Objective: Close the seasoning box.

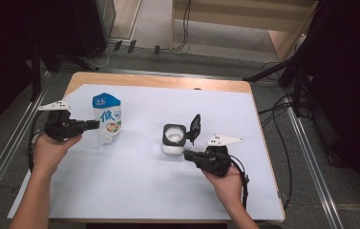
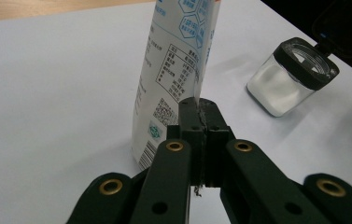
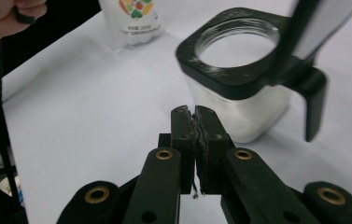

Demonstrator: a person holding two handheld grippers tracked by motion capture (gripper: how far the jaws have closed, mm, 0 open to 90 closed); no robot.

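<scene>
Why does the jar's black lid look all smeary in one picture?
In the right gripper view the jar's lid sits very close to the camera, so it blurs; the jar is sharper. In the left gripper view the pouch prints crisply. In the high view the table's surroundings are dark.

Count on white-covered worktop (image 1: 134, 191): one upright white-and-blue printed pouch (image 1: 107, 118); one square clear glass jar (image 1: 174, 138) with black hinged lid, open.

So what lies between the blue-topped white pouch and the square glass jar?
Nothing: in the high view, bare white sheet separates the pouch from the jar.
</scene>
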